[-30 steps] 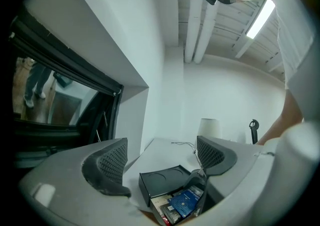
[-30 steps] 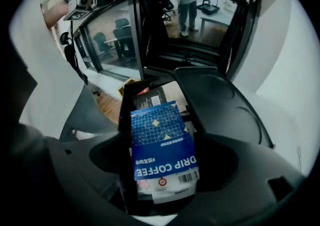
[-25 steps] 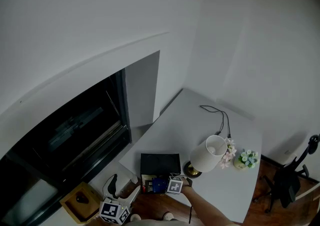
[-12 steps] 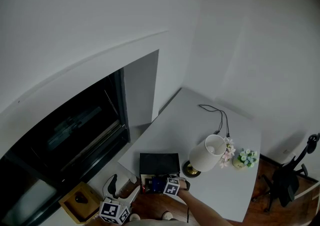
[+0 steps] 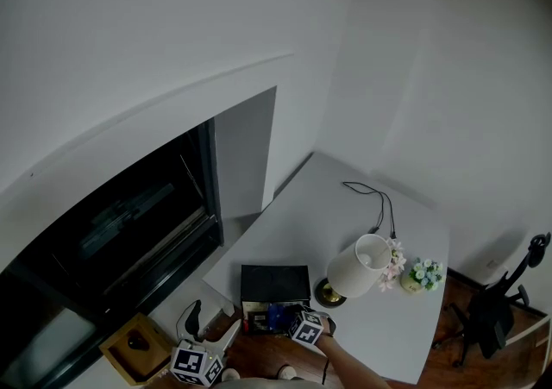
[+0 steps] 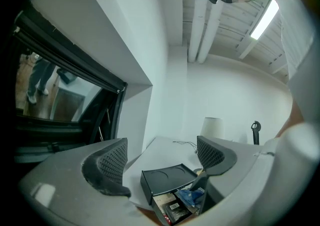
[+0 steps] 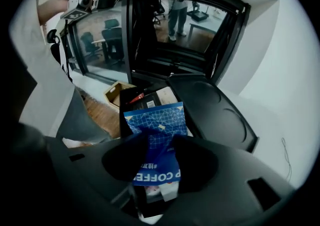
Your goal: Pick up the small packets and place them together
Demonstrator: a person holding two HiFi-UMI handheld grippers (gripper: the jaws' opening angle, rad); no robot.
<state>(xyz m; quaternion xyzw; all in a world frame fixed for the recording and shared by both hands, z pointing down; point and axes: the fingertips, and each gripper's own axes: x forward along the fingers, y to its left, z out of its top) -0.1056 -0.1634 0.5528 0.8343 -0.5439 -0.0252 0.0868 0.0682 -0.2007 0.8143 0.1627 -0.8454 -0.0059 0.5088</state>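
Observation:
A blue coffee packet (image 7: 156, 130) is pinched between the two dark jaws of my right gripper (image 7: 159, 157), which have just been closing on it. It hangs above an open black box (image 7: 150, 100) that holds several more small packets. In the head view the right gripper (image 5: 307, 327) sits at the near edge of the white table (image 5: 345, 215), with the blue packet (image 5: 278, 316) beside it. My left gripper (image 6: 160, 162) points level toward the black box (image 6: 162, 180), jaws wide apart with nothing between them. It shows low and left in the head view (image 5: 197, 363).
A white lamp (image 5: 360, 265) stands just right of the box, with a small flower pot (image 5: 423, 273) and a black cable (image 5: 375, 197) beyond. A wooden box (image 5: 138, 346) lies on the floor at left. A dark glass window (image 5: 129, 223) runs along the left wall.
My right gripper has come up a little and shifted toward the table's near edge, jaws narrowing on the blue packet. The left gripper has stayed put.

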